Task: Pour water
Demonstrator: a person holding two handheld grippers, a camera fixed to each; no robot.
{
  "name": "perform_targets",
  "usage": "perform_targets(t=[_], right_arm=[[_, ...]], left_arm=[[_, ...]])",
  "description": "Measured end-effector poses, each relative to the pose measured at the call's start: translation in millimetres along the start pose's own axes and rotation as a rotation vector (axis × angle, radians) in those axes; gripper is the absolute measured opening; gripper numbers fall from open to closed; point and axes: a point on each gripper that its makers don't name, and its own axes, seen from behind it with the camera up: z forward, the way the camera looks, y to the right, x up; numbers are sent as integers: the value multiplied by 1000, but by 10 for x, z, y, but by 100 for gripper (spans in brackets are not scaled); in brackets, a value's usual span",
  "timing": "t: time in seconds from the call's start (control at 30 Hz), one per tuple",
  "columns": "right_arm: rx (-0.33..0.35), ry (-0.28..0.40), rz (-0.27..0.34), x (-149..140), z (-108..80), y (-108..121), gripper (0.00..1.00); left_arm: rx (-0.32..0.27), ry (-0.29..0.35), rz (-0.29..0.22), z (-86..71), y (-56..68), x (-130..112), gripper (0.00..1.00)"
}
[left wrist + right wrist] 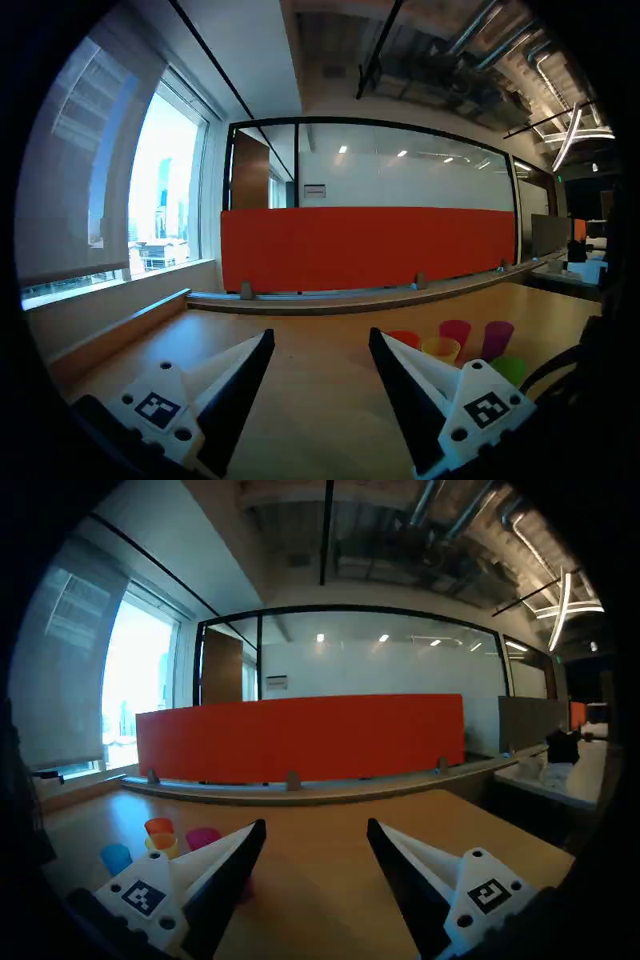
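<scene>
Several small plastic cups stand on the wooden desk. In the left gripper view an orange-red cup, a yellow cup, two magenta cups and a green cup sit to the right, past my right finger. My left gripper is open with nothing between its fingers. In the right gripper view a blue cup, an orange cup on a yellow one and a pink cup stand at the left, partly behind my left finger. My right gripper is open over bare desk.
A red divider panel runs along the desk's far edge, with a glass wall behind it. A bright window is at the left. Another desk with dark and white items lies to the right.
</scene>
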Motion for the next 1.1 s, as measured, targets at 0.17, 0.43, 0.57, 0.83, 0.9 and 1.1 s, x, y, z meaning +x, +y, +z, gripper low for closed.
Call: perform_targets(t=[0.17,0.43,0.57,0.83,0.9,1.1], right_arm=[[-27,-23,-28,-85,-20,42,98],[-43,-42,-61,-97,-30,56,98],[-50,-46,-62,-90,8,69,98],[-59,-51,-55,-79,57,80,98],[-62,-54,-51,-87,65,83,98],[-62,-63,-26,-129,38,65,98]], left_arm=[[36,18,3,0,-59,-22,87],[64,45,18,-12,-32,-40,87],[76,49,20,-8,-15,-109,87],[91,43,22,25,-14,-265,87],[94,40,30,23,-26,-306,87],[100,30,34,19,-78,-452,87]])
